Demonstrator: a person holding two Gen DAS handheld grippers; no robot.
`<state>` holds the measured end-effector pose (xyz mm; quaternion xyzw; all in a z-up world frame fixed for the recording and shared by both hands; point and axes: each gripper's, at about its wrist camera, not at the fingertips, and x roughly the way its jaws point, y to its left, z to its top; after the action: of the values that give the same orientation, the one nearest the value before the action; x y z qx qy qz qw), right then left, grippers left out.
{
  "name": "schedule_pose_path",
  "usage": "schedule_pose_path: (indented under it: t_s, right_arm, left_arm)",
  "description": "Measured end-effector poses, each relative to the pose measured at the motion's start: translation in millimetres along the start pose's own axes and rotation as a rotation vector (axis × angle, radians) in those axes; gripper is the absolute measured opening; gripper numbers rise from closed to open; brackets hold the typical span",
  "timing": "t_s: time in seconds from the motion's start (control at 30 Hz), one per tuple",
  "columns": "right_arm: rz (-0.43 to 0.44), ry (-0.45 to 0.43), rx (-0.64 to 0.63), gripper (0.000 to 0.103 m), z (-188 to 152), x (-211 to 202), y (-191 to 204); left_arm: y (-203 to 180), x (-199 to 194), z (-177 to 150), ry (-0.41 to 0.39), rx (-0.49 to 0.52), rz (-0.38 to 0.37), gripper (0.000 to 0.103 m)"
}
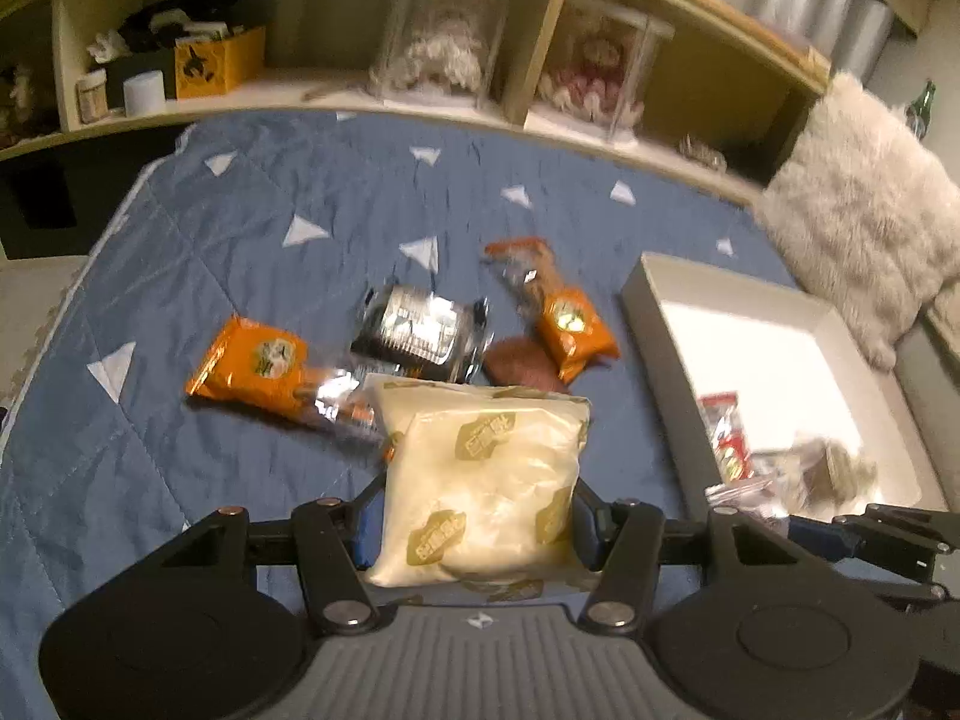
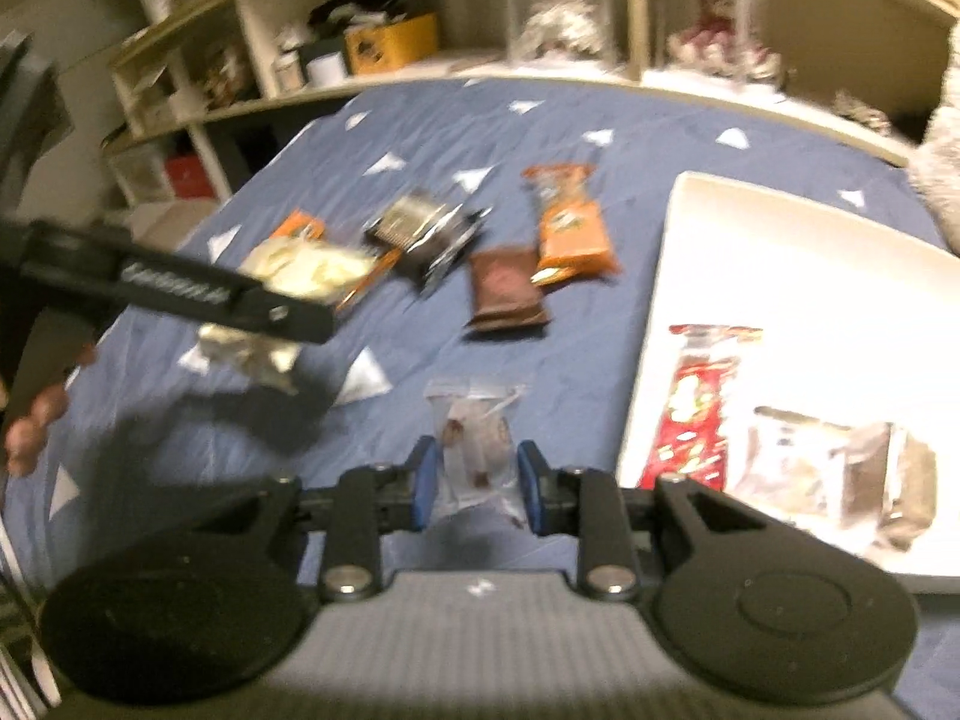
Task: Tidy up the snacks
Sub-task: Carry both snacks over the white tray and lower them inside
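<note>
My left gripper (image 1: 474, 531) is shut on a cream snack bag (image 1: 480, 480) and holds it above the blue quilt (image 1: 210, 252); it also shows in the right wrist view (image 2: 306, 267). My right gripper (image 2: 474, 480) is shut on a small clear snack packet (image 2: 477, 438), just left of the white tray (image 2: 780, 240). On the quilt lie two orange packs (image 1: 252, 366) (image 1: 570, 324), a silver pack (image 1: 420, 330) and a brown pack (image 2: 504, 288). The tray (image 1: 648, 300) holds a red packet (image 2: 696, 414) and clear-wrapped snacks (image 2: 840, 468).
A wooden shelf unit (image 1: 540, 48) with jars and a yellow box (image 1: 219, 63) runs along the quilt's far edge. A fluffy white pillow (image 1: 864, 216) lies beyond the tray. A hand (image 2: 36, 420) shows at the left of the right wrist view.
</note>
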<state>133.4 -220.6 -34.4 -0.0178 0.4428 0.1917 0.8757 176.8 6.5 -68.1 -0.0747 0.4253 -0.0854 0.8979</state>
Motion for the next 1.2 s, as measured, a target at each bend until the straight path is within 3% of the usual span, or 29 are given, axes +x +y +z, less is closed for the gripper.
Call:
schedule_pose_path:
  t_s: [0.57,0.87,1.2]
  right_arm:
    - [-0.123,-0.147,0.172,0.033,13.8,-46.3,-77.0]
    - [-0.199,-0.18,0.257,0.033,8.0,-57.7,-121.5]
    - [-0.263,-0.192,0.359,0.033,-5.4,-67.4,-166.9]
  left_arm:
    - [-40.8,-8.7,19.7,-0.072,-0.026,-0.058,0.059]
    - [-99.9,8.6,37.3,-0.076,0.009,-0.134,0.059]
    - [-175.9,50.7,48.0,-0.018,0.043,-0.233,0.059]
